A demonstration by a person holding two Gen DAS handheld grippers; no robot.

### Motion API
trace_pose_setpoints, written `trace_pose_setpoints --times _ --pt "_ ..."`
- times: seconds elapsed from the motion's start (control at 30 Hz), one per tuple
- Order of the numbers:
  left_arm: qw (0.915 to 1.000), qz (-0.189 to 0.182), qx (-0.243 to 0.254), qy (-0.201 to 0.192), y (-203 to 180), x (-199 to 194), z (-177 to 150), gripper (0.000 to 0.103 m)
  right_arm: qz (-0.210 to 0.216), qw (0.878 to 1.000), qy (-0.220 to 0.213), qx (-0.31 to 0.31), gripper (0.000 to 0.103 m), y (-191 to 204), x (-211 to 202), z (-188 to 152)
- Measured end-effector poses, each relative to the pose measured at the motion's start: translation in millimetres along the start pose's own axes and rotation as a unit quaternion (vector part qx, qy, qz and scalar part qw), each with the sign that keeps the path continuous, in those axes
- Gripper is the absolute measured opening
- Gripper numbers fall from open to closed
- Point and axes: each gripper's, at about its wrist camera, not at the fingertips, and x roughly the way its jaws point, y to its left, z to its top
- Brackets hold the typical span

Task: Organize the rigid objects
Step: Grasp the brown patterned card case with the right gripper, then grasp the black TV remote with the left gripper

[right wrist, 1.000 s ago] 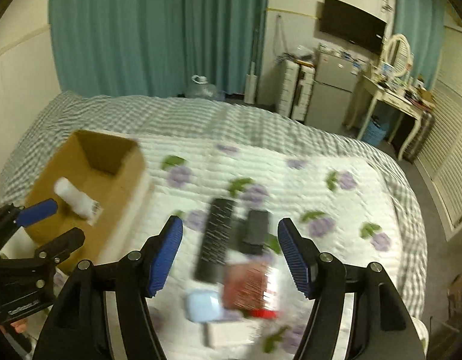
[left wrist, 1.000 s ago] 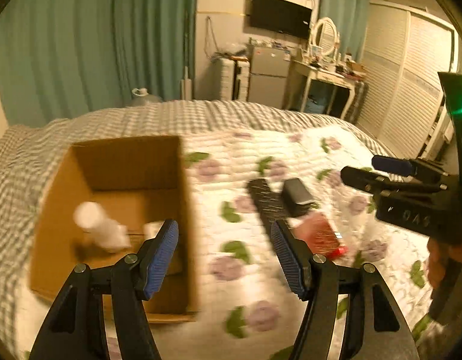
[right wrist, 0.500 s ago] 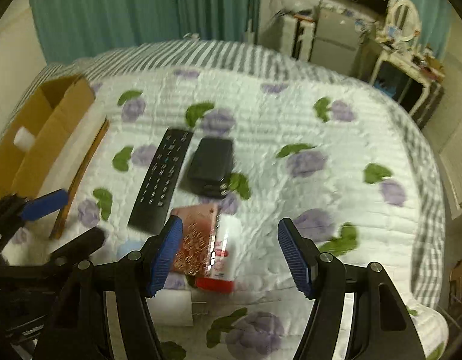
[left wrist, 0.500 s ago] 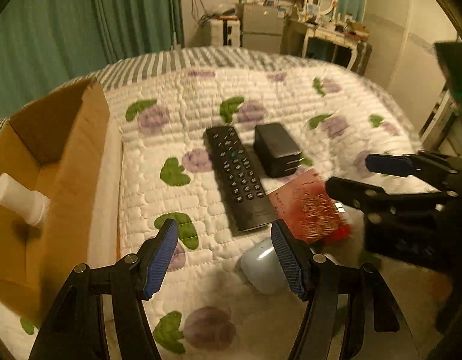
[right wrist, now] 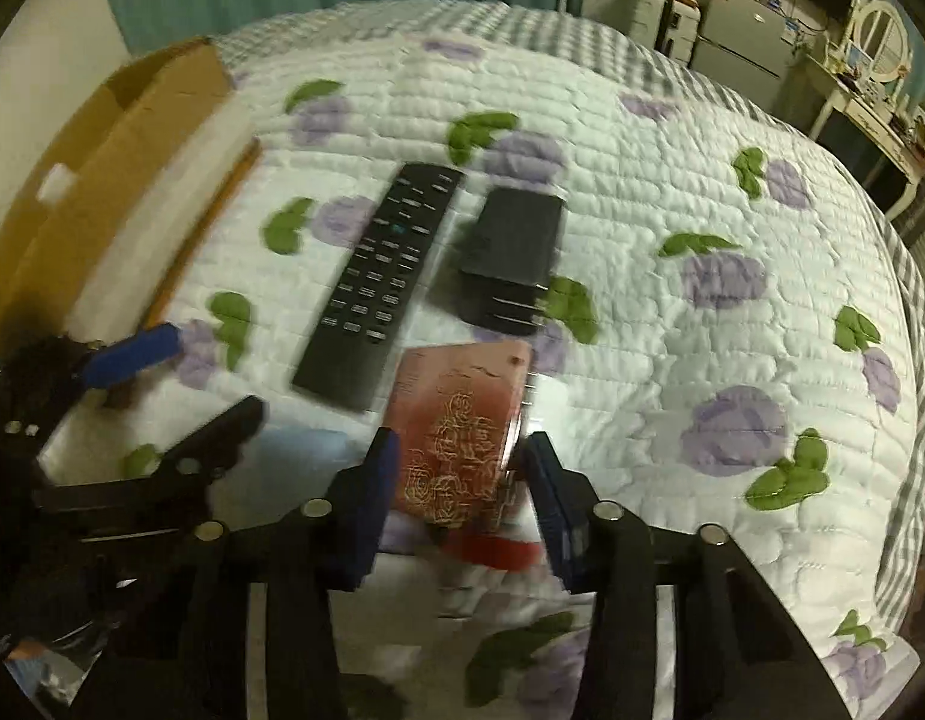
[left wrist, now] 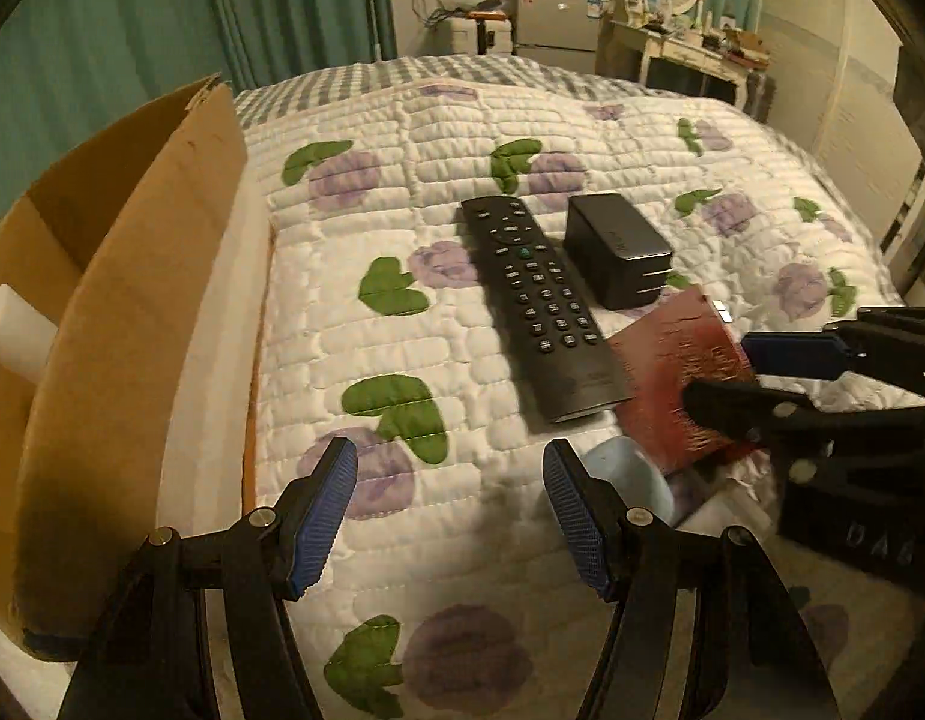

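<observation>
Red and gold, the flat box (right wrist: pixel 462 420) lies on the quilted bed (right wrist: pixel 672 180), long axis running straight ahead of the right tool (right wrist: pixel 459 468). That tool's fingers stand apart, one along each long side of the box; whether they touch it I cannot tell. The left tool (left wrist: pixel 450 492), also apart and holding nothing, hovers farther off, nearer the remote (left wrist: pixel 537 306), the black charger (left wrist: pixel 618 249) and the cardboard box (left wrist: pixel 102 300).
</observation>
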Motion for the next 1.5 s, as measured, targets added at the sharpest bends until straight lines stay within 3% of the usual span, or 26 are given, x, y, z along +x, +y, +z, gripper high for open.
trace_pose_setpoints --times 0.13,0.17,0.23,0.4,0.43,0.5,0.6,0.77,1.0,1.17,1.33,1.5 --pt "1.0000 -0.001 0.004 -0.001 -0.7 -2.6 -1.1 0.067 0.006 1.000 -0.015 0.010 0.036 2.1 -6.6 3.4" --pt "1.0000 -0.004 0.004 -0.002 -0.3 -3.1 -0.8 0.067 0.022 0.999 -0.023 0.024 0.028 -2.8 -10.2 4.3" --pt "1.0000 -0.007 0.001 -0.003 0.4 -3.5 -0.5 0.067 0.065 0.996 -0.025 0.054 0.025 -10.8 -11.7 6.0" --pt "1.0000 -0.002 0.004 -0.002 -1.2 -2.3 -0.8 0.067 0.096 0.993 0.022 0.067 0.024 -7.0 16.7 8.2" --pt "1.0000 0.000 0.005 -0.001 -1.7 -1.5 -1.0 0.067 0.094 0.993 0.026 0.066 0.024 -6.7 19.9 8.8" --pt "1.0000 -0.001 0.004 0.001 -1.7 -0.7 -1.2 0.067 0.083 0.994 0.021 0.064 0.011 -5.8 19.7 10.0" --pt "1.0000 0.000 0.001 0.003 -1.4 -0.1 0.1 0.067 0.067 0.996 -0.004 0.058 0.010 -6.3 9.3 11.4" --pt "1.0000 -0.007 0.005 -0.002 -7.0 -0.5 9.2 0.067 -0.008 0.997 -0.069 0.020 0.010 -7.0 -20.7 21.2" --pt "0.9997 -0.024 0.007 -0.001 -25.0 13.7 37.4 0.067 -0.057 0.994 -0.087 0.020 0.009 -34.0 -28.6 29.2" --pt "0.9998 -0.018 0.007 0.006 -36.2 35.9 56.6 0.067 -0.064 0.994 -0.083 0.032 0.009 -49.6 -25.1 32.0" --pt "0.9988 -0.018 -0.031 0.035 -28.7 67.7 66.1 0.067 -0.057 0.995 -0.070 0.031 0.009 -51.4 -15.6 30.6" --pt "0.9992 -0.022 -0.022 0.026 -32.1 78.6 72.5 0.067 -0.052 0.996 -0.068 0.032 0.009 -50.6 -14.1 30.8"
